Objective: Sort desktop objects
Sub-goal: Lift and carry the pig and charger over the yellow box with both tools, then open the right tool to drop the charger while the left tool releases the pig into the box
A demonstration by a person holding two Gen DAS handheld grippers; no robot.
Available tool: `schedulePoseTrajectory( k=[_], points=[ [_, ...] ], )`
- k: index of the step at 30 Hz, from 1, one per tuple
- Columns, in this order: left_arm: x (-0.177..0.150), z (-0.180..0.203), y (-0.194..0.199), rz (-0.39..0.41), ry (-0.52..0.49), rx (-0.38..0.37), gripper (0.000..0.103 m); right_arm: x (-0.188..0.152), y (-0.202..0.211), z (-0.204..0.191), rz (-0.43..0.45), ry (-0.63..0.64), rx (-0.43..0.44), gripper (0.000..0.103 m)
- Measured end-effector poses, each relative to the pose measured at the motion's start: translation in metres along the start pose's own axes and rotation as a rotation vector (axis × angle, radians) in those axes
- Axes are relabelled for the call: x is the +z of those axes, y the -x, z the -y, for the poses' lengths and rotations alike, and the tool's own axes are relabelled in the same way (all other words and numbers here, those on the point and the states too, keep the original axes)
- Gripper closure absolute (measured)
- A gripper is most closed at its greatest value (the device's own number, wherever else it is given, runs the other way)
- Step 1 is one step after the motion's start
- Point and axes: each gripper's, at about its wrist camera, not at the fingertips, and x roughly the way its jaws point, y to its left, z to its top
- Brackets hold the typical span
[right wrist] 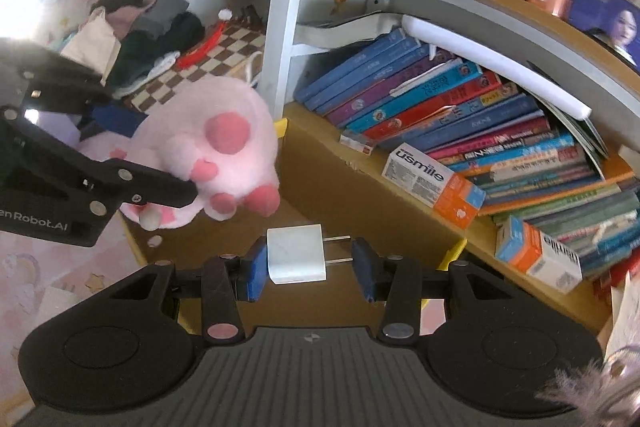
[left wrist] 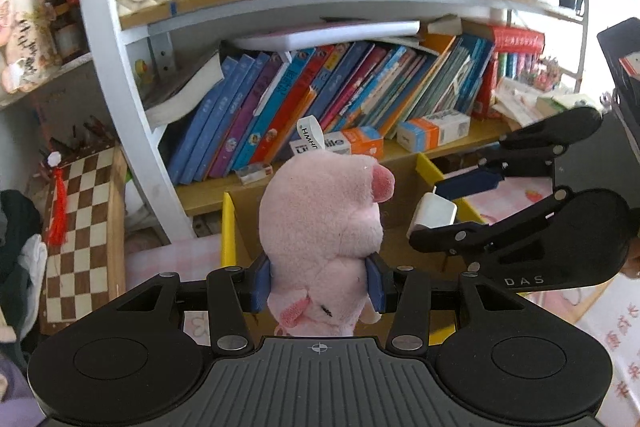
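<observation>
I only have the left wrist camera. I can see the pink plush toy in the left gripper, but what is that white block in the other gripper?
Observer: It is a white charger plug with two metal prongs, held in the right gripper.
Operator: How is it gripped?
Observer: Sideways. One finger pad presses on its flat body, and the prongs point at the other pad.
Operator: What does the plush toy look like from that side?
Observer: The plush toy shows a foot sole with pink paw pads, facing the right camera.
</observation>
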Motion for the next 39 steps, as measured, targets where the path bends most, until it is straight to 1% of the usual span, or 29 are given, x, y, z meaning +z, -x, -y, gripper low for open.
schedulePoseTrajectory(
  k=[7, 13, 18, 21, 26, 31, 34, 39],
  points=[
    [0.007, -0.004, -0.041, -0.086, -0.011, 0.011, 0.058, 0.008, -0.038, 0.010, -0.051, 0.086, 0.051, 0.061],
    [0.007, -0.001, -0.068, -0.153, -0.043, 0.015, 0.057, 0.010, -0.074, 0.011, -0.149, 0.175, 0.108, 0.061],
    [0.004, -0.002, -0.084, -0.202, -0.041, 0.021, 0.057, 0.009, -0.097, 0.007, -0.236, 0.254, 0.133, 0.061],
    [0.003, -0.004, -0.094, -0.237, -0.030, 0.025, 0.057, 0.008, -0.107, 0.004, -0.277, 0.282, 0.142, 0.061],
    [-0.001, -0.008, -0.103, -0.284, 0.015, 0.014, 0.057, 0.001, -0.117, 0.002, -0.331, 0.298, 0.166, 0.061],
    [-0.007, -0.008, -0.112, -0.320, 0.015, 0.019, 0.056, -0.006, -0.125, 0.002, -0.371, 0.308, 0.169, 0.061],
    [-0.008, -0.007, -0.113, -0.322, -0.007, 0.032, 0.056, -0.006, -0.126, 0.003, -0.377, 0.302, 0.174, 0.061],
    [-0.007, -0.006, -0.114, -0.323, -0.022, 0.032, 0.055, -0.007, -0.129, 0.001, -0.399, 0.315, 0.181, 0.061]
  ],
)
